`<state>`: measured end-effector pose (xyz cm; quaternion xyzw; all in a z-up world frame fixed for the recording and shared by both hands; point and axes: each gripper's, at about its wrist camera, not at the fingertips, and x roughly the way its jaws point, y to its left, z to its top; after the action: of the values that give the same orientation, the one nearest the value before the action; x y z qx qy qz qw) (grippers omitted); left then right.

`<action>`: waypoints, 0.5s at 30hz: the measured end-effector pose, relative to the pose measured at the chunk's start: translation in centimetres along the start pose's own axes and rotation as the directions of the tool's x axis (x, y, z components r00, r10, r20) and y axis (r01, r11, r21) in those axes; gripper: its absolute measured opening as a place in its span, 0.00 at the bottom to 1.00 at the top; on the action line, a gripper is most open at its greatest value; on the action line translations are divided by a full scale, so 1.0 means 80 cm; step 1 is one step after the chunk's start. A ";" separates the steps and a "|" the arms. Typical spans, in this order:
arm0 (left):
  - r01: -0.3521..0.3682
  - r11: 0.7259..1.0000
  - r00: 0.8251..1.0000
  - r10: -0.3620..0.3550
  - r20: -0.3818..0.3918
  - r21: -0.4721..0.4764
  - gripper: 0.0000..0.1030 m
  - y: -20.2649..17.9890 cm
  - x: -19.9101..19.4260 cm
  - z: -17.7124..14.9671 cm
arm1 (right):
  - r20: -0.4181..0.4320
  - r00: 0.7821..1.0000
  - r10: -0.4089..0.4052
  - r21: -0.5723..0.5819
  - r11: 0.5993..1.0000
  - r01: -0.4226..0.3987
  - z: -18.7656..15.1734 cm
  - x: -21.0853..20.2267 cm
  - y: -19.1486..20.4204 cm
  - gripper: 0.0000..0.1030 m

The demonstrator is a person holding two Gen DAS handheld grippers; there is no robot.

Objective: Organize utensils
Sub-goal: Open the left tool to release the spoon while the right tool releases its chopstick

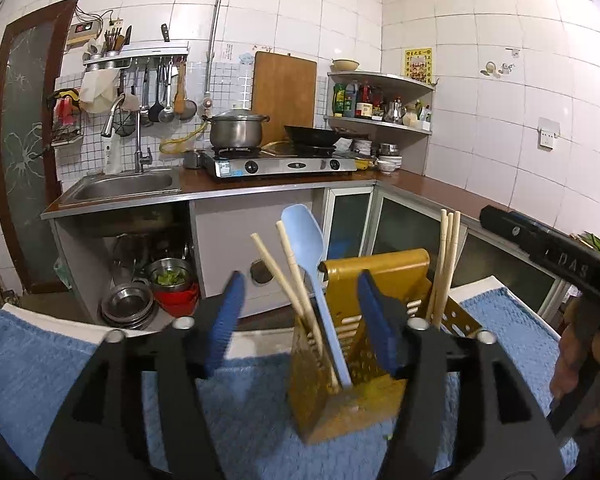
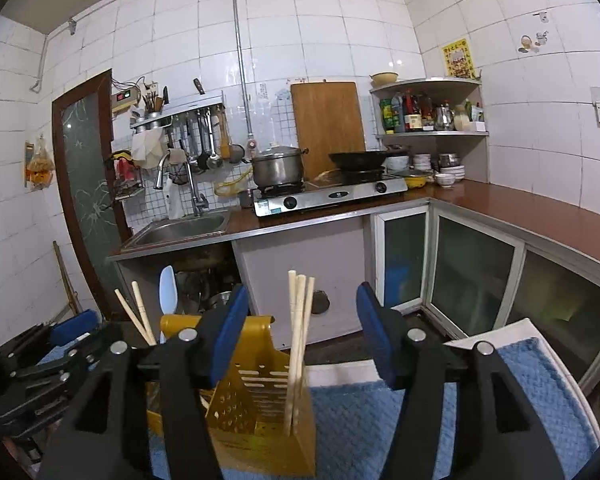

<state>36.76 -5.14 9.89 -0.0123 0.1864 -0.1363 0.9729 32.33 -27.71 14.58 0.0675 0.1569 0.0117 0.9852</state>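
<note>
Both tongs, left and right, gape wide, empty (blue pads), over the yellow holder at lower centre holding chopsticks and a blue spoon.

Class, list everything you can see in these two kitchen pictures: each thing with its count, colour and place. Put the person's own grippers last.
utensil holder: one, yellow, on the towel
spatula: one, light blue, holder's left compartment
left chopsticks: two, pale wood, beside the spatula
right chopsticks: three, pale wood, holder's right compartment
towel: one, blue, under the holder
pot: one, steel, lidded, on the stove
wok: one, black, on the stove
cutting board: one, wooden, against the wall
sink: one, steel, left counter
left gripper: black, blue pads, open
right gripper: black, blue pads, open
</note>
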 end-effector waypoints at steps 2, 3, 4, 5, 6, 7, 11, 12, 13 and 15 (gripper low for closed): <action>-0.005 1.000 1.000 0.005 -0.001 -0.017 0.74 0.006 -0.016 -0.003 | -0.020 1.000 -0.015 -0.007 1.000 0.014 -0.001 -0.009 0.002 0.63; -0.009 1.000 1.000 0.008 -0.007 -0.025 0.76 0.010 -0.023 -0.005 | -0.032 0.999 -0.023 -0.013 1.000 0.023 -0.004 -0.016 0.004 0.63; -0.012 0.999 1.000 0.012 -0.012 -0.032 0.77 0.013 -0.029 -0.006 | -0.044 0.999 -0.033 -0.015 0.999 0.032 -0.008 -0.021 0.006 0.65; -0.012 0.999 1.000 0.011 -0.027 -0.039 0.80 0.016 -0.035 -0.010 | -0.061 0.997 -0.045 -0.014 0.999 0.044 -0.015 -0.028 0.007 0.66; -0.013 0.999 0.999 0.012 -0.041 -0.046 0.82 0.019 -0.039 -0.013 | -0.072 0.996 -0.051 -0.014 0.999 0.050 -0.020 -0.032 0.008 0.67; -0.016 0.998 0.999 0.013 -0.051 -0.053 0.82 0.021 -0.043 -0.018 | -0.084 0.995 -0.058 -0.018 0.998 0.056 -0.026 -0.037 0.010 0.67; -0.029 0.998 0.990 0.020 -0.140 -0.061 0.84 0.030 -0.055 -0.044 | -0.132 0.987 -0.093 -0.049 0.995 0.087 -0.060 -0.056 0.020 0.67; -0.037 0.997 0.986 0.026 -0.164 -0.065 0.84 0.032 -0.056 -0.052 | -0.147 0.984 -0.101 -0.054 0.994 0.094 -0.070 -0.059 0.023 0.67; -0.043 0.996 0.981 0.028 -0.194 -0.075 0.84 0.036 -0.056 -0.063 | -0.163 0.981 -0.108 -0.057 0.993 0.100 -0.080 -0.060 0.024 0.67; -0.056 0.994 0.971 0.033 -0.235 -0.092 0.84 0.042 -0.056 -0.079 | -0.185 0.976 -0.118 -0.056 0.992 0.109 -0.098 -0.062 0.025 0.67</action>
<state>31.31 -0.53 5.34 -0.0399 0.3059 -0.1055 0.9454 25.17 -24.92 9.03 0.0347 0.2526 -0.0348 0.9663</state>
